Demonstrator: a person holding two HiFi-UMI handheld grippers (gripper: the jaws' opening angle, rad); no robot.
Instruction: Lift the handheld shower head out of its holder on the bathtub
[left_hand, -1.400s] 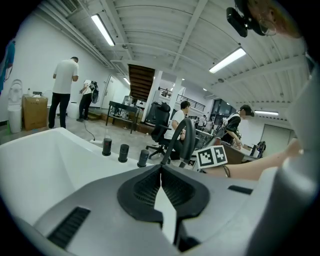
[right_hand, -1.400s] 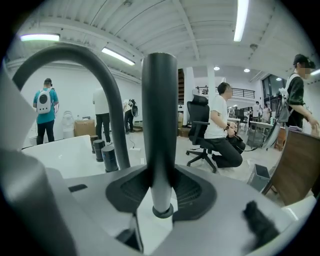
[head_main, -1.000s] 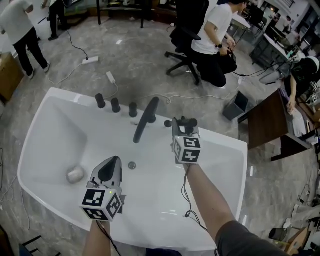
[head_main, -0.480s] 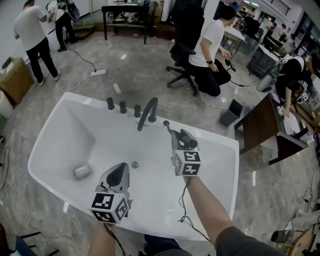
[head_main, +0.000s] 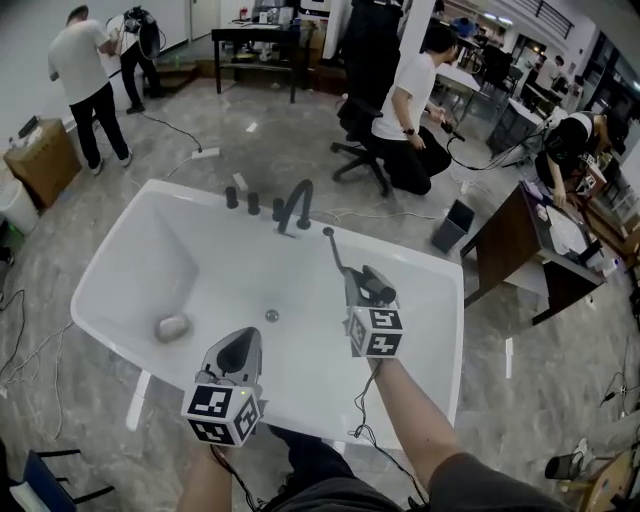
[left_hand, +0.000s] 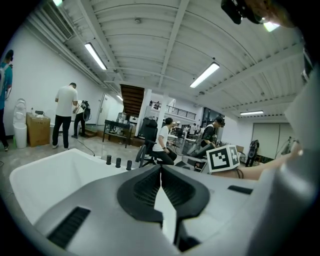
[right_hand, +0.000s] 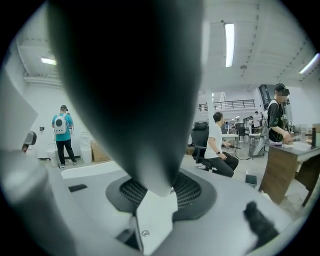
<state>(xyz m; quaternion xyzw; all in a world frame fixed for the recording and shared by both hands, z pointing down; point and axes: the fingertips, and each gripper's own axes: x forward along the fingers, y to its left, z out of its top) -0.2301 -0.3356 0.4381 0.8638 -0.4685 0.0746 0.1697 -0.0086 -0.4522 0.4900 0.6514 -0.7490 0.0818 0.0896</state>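
Head view: the shower head (head_main: 380, 285) is being held in the right gripper (head_main: 362, 290) above the inside of the white bathtub (head_main: 200, 260), well apart from the faucet (head_main: 297, 205) on the far rim. A thin dark hose (head_main: 338, 252) is being seen running from it toward that rim. The left gripper (head_main: 242, 340) is being held over the near side of the tub.

Left gripper view: the jaws are being kept together, with nothing between them.

Right gripper view: the big dark shower head is being clamped between the jaws, which are being kept partly apart by it.
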